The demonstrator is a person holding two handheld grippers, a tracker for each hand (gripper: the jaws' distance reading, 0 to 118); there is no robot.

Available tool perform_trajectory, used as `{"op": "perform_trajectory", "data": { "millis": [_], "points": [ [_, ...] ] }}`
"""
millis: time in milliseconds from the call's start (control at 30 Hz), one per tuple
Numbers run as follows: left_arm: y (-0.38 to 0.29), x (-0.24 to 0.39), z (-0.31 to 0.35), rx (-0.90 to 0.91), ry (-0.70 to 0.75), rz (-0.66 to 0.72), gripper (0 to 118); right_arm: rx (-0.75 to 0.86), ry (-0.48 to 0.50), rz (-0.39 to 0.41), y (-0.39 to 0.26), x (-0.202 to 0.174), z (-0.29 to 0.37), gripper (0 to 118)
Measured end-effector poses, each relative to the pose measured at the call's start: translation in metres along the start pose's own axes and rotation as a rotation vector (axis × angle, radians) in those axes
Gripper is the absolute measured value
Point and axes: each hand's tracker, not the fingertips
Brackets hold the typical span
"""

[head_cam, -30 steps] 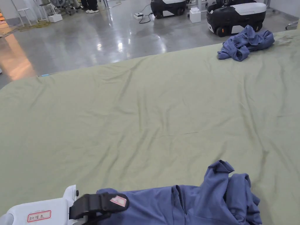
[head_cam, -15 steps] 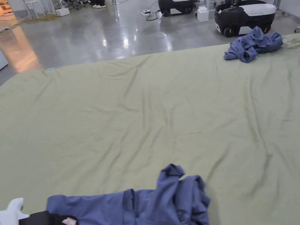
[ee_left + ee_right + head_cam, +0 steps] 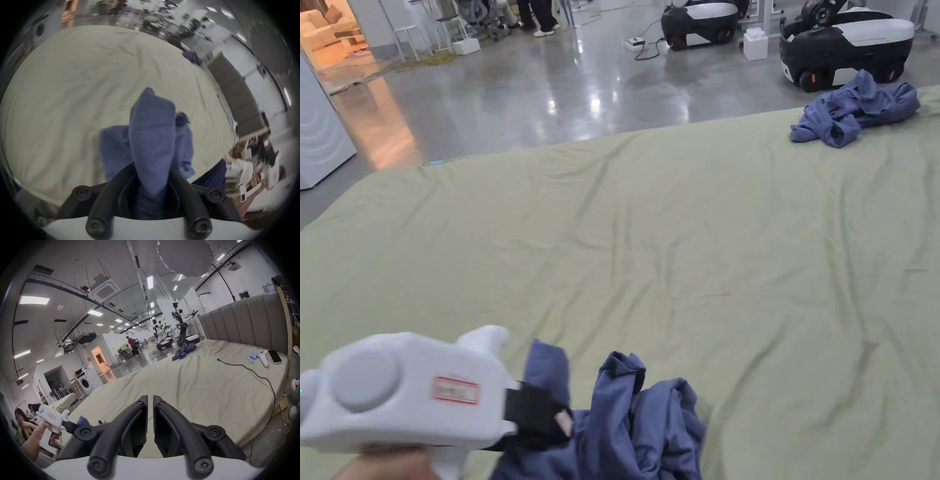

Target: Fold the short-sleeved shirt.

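Observation:
A crumpled blue short-sleeved shirt (image 3: 640, 428) lies at the near edge of the green bed sheet (image 3: 675, 250). My left gripper (image 3: 553, 422), white with black jaws, is shut on a fold of it and holds that fold off the sheet. In the left gripper view the pinched blue cloth (image 3: 152, 129) stands up between the jaws of the left gripper (image 3: 152, 177). The right gripper view has the right gripper (image 3: 150, 396) shut on nothing, above the sheet's near side. It also catches the left gripper (image 3: 73, 426) and the shirt (image 3: 82, 420) at its lower left.
A second blue garment (image 3: 853, 109) lies bunched at the bed's far right corner. By the grey headboard (image 3: 243, 318) lie a phone (image 3: 274, 356), a white controller (image 3: 264, 360), blue batteries (image 3: 253, 356) and a black cable (image 3: 259, 378). Wheeled robot bases (image 3: 844, 44) stand beyond.
My left gripper has come up into the head view, raising the pinched part of the shirt. The head camera has also turned, so the whole picture has shifted.

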Motion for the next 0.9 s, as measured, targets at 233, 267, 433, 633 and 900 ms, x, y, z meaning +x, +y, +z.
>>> {"op": "perform_trajectory", "data": {
  "millis": [233, 267, 433, 633, 900],
  "points": [
    [0.002, 0.074, -0.066, -0.049, 0.029, -0.197, 59, 0.045, -0.056, -0.022, 0.005, 0.024, 0.021, 8],
    [0.0, 0.073, -0.059, -0.036, -0.069, -0.165, 100, 0.048, -0.062, -0.031, 0.005, 0.027, 0.023, 8],
    [-0.011, 0.062, 0.009, 0.239, -0.126, -0.077, 102, 0.04, -0.085, -0.067, 0.002, 0.037, 0.02, 8],
    [-0.051, 0.071, -0.012, 0.413, 0.285, -0.288, 8, -0.001, -0.058, -0.09, -0.007, 0.037, 0.008, 8],
    [-0.059, 0.076, -0.105, 0.257, -0.151, -0.098, 8, -0.014, -0.041, -0.05, -0.012, 0.031, 0.01, 8]
  ]
}}
